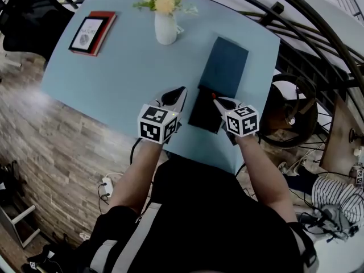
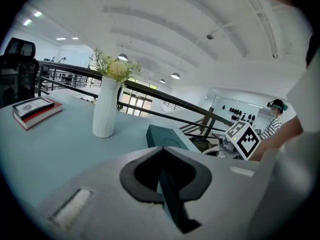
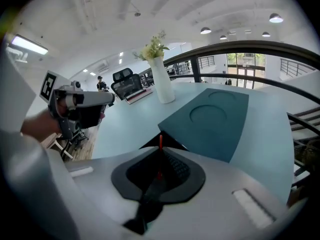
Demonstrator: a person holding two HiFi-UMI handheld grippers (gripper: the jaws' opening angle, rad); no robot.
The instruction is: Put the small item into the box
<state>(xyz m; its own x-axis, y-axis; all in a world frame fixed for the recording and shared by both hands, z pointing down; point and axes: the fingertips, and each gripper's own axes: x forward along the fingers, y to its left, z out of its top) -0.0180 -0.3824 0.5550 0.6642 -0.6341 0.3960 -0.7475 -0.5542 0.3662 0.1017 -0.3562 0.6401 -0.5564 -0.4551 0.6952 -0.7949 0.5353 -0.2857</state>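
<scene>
A thin red small item (image 3: 160, 141) sticks up between the tips of my right gripper (image 3: 160, 151), which is shut on it. In the head view that gripper (image 1: 218, 100) hovers over the open dark box (image 1: 203, 112) near the table's front edge, with the red item (image 1: 214, 95) at its tip. The box's teal lid (image 1: 224, 66) lies flat just behind the box, and its round embossed top (image 3: 210, 116) shows in the right gripper view. My left gripper (image 1: 180, 92) is shut on nothing, a little left of the box, and looks towards the lid (image 2: 167, 136).
A white vase with flowers (image 1: 165, 21) stands at the back of the light blue table (image 1: 114, 67). A red-edged book (image 1: 92, 33) lies at the back left. A dark railing (image 1: 296, 50) and a round stool (image 1: 293, 110) are to the right, beyond the table's edge.
</scene>
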